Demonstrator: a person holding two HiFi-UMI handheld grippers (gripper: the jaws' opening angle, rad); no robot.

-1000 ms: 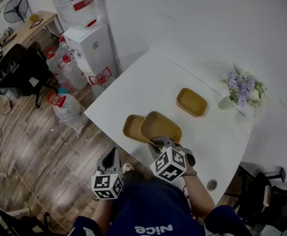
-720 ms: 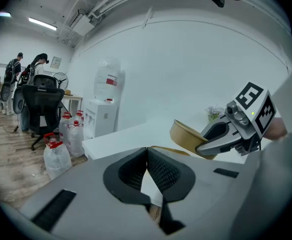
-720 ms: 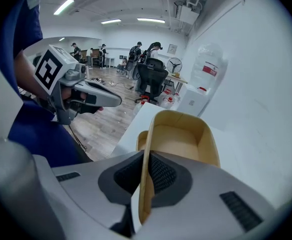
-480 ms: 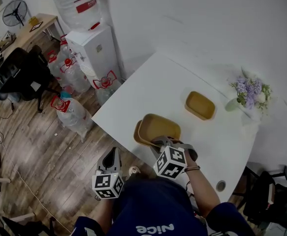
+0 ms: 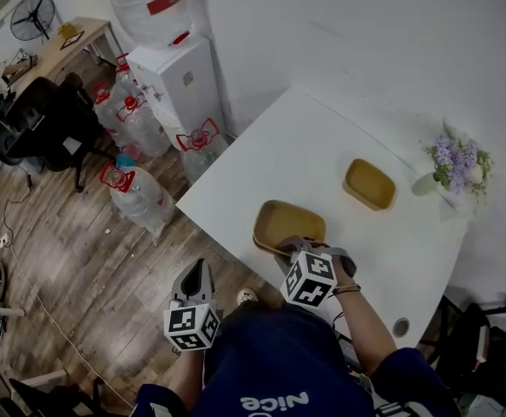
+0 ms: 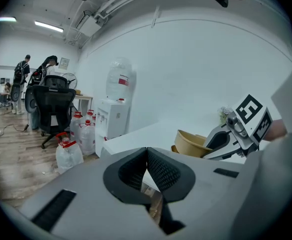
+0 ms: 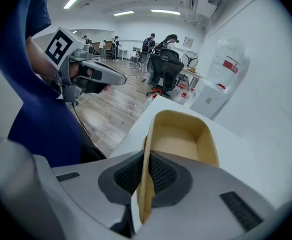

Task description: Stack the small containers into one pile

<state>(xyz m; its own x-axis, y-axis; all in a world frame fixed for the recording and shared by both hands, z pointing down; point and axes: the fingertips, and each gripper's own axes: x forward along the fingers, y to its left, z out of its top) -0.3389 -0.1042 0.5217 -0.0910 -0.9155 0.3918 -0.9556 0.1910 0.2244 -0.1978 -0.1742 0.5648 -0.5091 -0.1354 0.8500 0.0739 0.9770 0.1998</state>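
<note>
Grips tan container [image 5: 289,221] by its rim in right tongs [image 7: 146,176], over second container [image 6: 172,149] on desk [image 5: 261,163]; holds left tongs [image 6: 147,154] closed, empty.

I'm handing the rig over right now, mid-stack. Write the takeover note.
Left gripper: shut, empty, off the table's near edge.
Right gripper: shut on the rim of a tan container.
It sits over a second container at the table's near edge; seating unclear.
Third container lies apart, farther back on the table.
Done: two brought together. Left: release, then add the third.
</note>
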